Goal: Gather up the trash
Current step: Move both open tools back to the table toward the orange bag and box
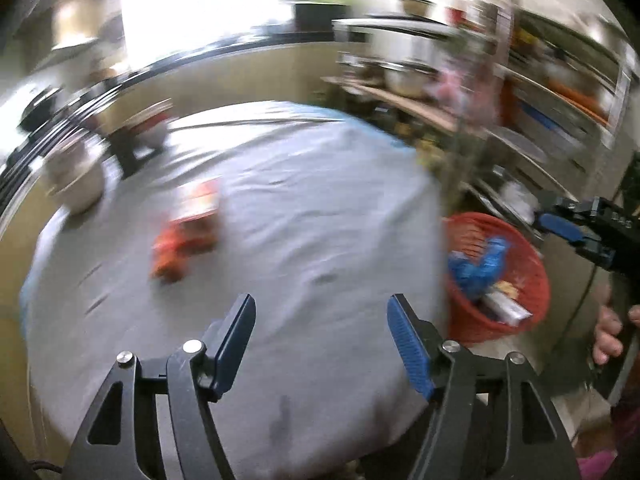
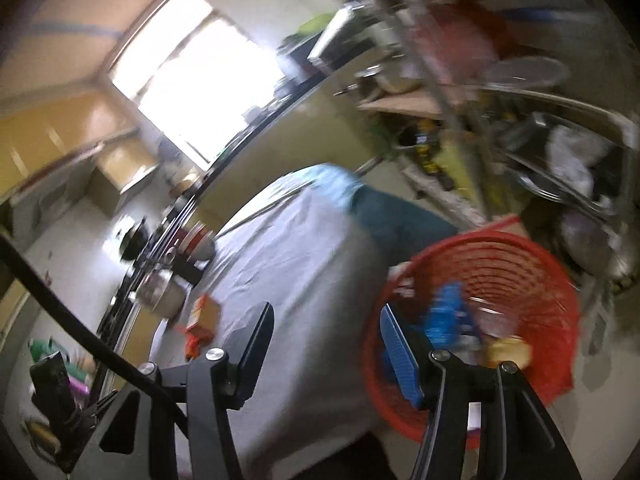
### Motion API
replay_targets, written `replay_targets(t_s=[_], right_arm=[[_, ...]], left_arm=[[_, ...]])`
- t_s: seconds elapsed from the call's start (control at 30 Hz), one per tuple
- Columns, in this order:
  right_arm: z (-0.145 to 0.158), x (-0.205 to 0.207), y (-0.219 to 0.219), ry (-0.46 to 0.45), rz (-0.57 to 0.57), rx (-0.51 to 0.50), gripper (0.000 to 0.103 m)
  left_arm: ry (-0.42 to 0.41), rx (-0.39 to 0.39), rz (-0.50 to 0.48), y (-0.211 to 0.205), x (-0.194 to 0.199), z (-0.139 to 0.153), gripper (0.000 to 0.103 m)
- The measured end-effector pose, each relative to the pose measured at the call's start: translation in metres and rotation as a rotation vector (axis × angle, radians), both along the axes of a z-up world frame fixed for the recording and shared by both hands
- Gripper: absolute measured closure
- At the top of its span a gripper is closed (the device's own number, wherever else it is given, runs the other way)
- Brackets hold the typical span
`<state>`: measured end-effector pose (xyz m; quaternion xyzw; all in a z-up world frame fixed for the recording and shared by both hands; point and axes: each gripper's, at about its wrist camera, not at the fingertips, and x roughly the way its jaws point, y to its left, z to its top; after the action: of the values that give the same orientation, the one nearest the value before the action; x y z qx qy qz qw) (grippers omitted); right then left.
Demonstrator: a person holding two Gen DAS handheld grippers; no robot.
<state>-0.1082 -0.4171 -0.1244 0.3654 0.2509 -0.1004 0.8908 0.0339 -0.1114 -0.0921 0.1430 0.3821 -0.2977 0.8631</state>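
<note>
An orange and red snack wrapper [image 1: 186,232] lies on the grey-clothed table [image 1: 300,220], left of centre; it also shows small in the right wrist view [image 2: 202,326]. My left gripper [image 1: 322,320] is open and empty above the table's near part. A red mesh basket [image 1: 532,280] stands on the floor right of the table and holds a blue wrapper [image 1: 480,264] and other trash. My right gripper [image 2: 326,324] is open and empty, over the table edge beside the basket [image 2: 520,272]. It shows in the left wrist view [image 1: 560,226] above the basket. Both views are blurred.
A metal pot [image 1: 76,180] and a red and white bowl on a black stand [image 1: 148,128] sit at the table's far left. A cluttered metal rack [image 1: 500,92] stands behind the basket. A counter edge [image 1: 120,76] runs along the left.
</note>
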Motion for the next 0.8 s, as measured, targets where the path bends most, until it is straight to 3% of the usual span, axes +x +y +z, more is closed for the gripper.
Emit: replay_targets(t_s=[0.13, 0.37, 0.57, 0.8], right_arm=[[0.009, 0.037, 0.038, -0.009, 0.106, -0.011, 0.043], [0.002, 0.074, 0.107, 0.047, 0.279, -0.035, 0.043], [-0.002, 0.102, 0.14, 0.112, 0.351, -0.066, 0.043], [0.004, 0.201, 0.16, 0.191, 0.396, -0.068, 0.043]], left_arm=[[-0.022, -0.005, 0.149, 0.063, 0.018, 0.0, 0.034], [-0.078, 0.029, 0.361, 0.13, 0.044, -0.003, 0.033], [-0.053, 0.051, 0.444, 0.148, 0.062, -0.012, 0.033], [-0.004, 0.011, 0.459, 0.159, 0.072, -0.019, 0.033]])
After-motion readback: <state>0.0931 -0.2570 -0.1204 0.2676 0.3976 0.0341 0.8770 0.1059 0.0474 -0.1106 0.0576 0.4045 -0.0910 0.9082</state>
